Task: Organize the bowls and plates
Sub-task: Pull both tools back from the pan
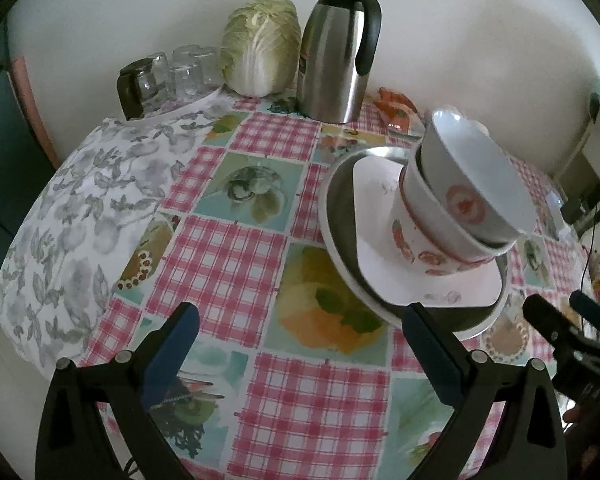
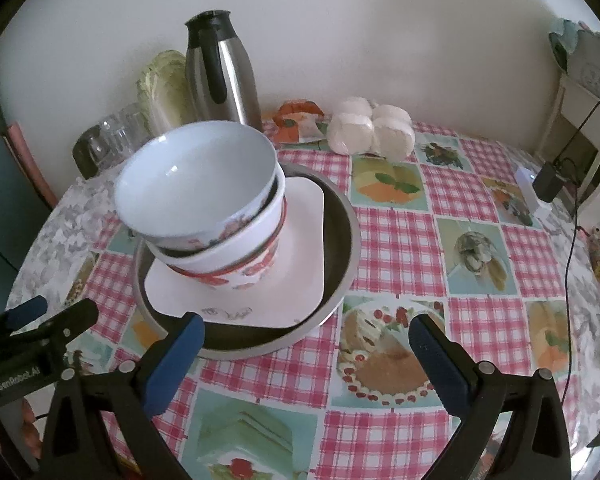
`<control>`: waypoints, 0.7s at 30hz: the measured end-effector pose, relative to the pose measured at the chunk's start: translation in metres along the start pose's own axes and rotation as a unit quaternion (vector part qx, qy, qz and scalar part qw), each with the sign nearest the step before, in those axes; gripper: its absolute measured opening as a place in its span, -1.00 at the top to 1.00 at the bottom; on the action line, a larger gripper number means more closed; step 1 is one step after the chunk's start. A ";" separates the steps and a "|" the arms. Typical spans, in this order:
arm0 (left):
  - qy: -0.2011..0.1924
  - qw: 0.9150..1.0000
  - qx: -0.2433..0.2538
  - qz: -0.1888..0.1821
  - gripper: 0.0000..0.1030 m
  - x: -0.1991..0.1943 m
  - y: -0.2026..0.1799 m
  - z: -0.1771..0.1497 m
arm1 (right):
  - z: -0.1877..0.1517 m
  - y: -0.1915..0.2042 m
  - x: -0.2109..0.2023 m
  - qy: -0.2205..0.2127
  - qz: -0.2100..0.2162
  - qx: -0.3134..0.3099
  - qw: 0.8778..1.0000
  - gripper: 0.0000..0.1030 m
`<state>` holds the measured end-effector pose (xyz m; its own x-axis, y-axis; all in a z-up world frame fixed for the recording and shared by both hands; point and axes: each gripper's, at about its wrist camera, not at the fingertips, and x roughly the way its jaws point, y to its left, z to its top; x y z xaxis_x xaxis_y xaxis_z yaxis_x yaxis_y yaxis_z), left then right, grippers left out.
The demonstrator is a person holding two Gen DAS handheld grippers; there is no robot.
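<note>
A stack of bowls [image 1: 460, 200] [image 2: 204, 208], white with red patterns, stands tilted on a white square plate [image 1: 380, 256] [image 2: 300, 248]. The plate lies inside a round metal basin [image 1: 340, 216] [image 2: 340, 232] on the table. My left gripper [image 1: 300, 344] is open and empty, just in front and to the left of the basin. My right gripper [image 2: 308, 344] is open and empty, in front of the basin's near rim. Each gripper shows at the edge of the other's view, the right gripper [image 1: 560, 312] and the left gripper [image 2: 60, 312].
A steel thermos jug [image 1: 336, 48] [image 2: 220, 68], a napa cabbage [image 1: 260, 44] [image 2: 164, 80] and upturned glasses [image 1: 172, 72] [image 2: 112, 136] stand at the back by the wall. White round packs [image 2: 372, 132] lie at the back right. Cables [image 2: 572, 220] hang at the right edge.
</note>
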<state>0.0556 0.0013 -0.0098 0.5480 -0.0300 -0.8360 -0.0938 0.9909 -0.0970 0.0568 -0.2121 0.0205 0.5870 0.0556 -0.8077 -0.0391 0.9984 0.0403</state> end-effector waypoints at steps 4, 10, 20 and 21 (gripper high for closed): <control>0.000 1.000 0.014 0.001 -0.97 0.005 0.002 -0.003 | 0.000 -0.001 0.002 0.003 -0.006 0.000 1.000 -1.00; 0.004 1.000 0.017 -0.010 -0.97 0.012 0.004 -0.005 | 0.000 0.000 0.005 0.006 -0.011 -0.004 1.000 -1.00; -0.001 1.000 0.019 -0.010 -0.97 0.013 0.003 -0.004 | 0.001 -0.002 0.008 0.009 -0.015 -0.005 1.000 -1.00; 0.000 1.000 0.019 -0.008 -0.97 0.014 0.003 -0.004 | 0.001 -0.002 0.008 0.009 -0.014 -0.005 1.000 -1.00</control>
<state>0.0596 0.0037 -0.0236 0.5494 -0.0460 -0.8343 -0.0531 0.9945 -0.0898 0.0623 -0.2134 0.0146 0.5732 0.0269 -0.8190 -0.0311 0.9995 0.0111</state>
